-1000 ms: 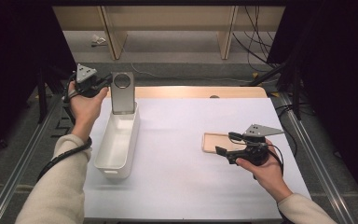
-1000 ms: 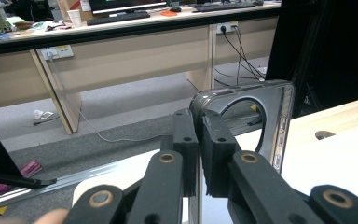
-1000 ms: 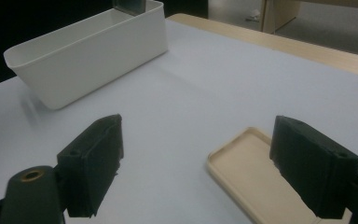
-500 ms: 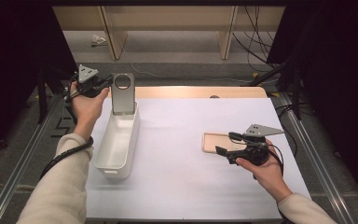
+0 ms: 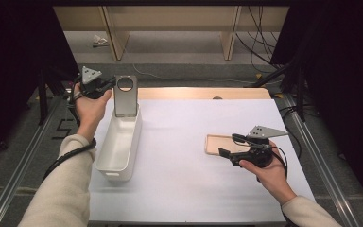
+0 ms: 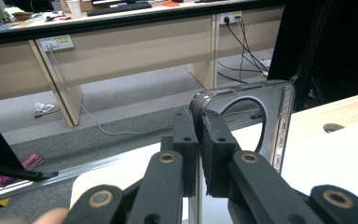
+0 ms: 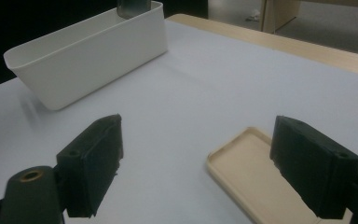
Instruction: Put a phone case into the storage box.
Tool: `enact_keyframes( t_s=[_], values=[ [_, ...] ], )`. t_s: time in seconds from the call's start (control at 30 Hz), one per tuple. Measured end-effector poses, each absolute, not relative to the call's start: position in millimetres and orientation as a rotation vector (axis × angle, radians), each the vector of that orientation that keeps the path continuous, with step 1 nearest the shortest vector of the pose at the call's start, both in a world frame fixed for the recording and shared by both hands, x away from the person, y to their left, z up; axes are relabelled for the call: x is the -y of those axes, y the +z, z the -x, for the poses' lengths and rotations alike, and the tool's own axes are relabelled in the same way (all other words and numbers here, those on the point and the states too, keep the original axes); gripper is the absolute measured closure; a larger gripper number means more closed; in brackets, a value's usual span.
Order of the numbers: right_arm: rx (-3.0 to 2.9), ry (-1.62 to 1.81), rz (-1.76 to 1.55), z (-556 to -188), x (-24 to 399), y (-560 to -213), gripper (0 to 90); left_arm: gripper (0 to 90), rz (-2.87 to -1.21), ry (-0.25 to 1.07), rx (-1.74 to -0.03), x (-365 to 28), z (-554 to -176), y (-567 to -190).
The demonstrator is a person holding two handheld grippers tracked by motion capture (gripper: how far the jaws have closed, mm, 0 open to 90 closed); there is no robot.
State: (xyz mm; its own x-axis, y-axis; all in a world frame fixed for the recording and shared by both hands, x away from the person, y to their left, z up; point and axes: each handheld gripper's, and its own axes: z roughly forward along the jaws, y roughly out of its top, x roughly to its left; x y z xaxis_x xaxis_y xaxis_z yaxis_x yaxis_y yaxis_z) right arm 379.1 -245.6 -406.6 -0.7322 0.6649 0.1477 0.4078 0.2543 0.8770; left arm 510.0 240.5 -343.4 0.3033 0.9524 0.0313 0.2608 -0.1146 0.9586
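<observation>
Phone case (image 5: 125, 96), grey with a round hole near its top, stands upright at the far end of the white bin (image 5: 118, 146), lower edge inside it. Left claw (image 5: 108, 84) is clamped on the case's top corner; in the left gripper view the pads (image 6: 214, 149) pinch its edge (image 6: 242, 121). Bin sits lengthwise on the white surface (image 5: 184, 179), left side. Right claw (image 5: 229, 145) is spread apart, nothing between the pads (image 7: 95, 163), low over the near end of a beige case (image 5: 217, 144) lying flat, hollow side up, on the surface's right half, well apart from the bin.
</observation>
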Motion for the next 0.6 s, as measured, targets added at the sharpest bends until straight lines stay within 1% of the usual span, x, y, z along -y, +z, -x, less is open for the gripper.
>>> enact_keyframes(
  t_s=[0.6],
  values=[
    [-2.274, 1.469, -0.996, -379.2, 245.9, -406.2, 18.0, 84.8, -1.604, 0.894, -1.146, -238.7, -517.7, -350.1]
  ],
)
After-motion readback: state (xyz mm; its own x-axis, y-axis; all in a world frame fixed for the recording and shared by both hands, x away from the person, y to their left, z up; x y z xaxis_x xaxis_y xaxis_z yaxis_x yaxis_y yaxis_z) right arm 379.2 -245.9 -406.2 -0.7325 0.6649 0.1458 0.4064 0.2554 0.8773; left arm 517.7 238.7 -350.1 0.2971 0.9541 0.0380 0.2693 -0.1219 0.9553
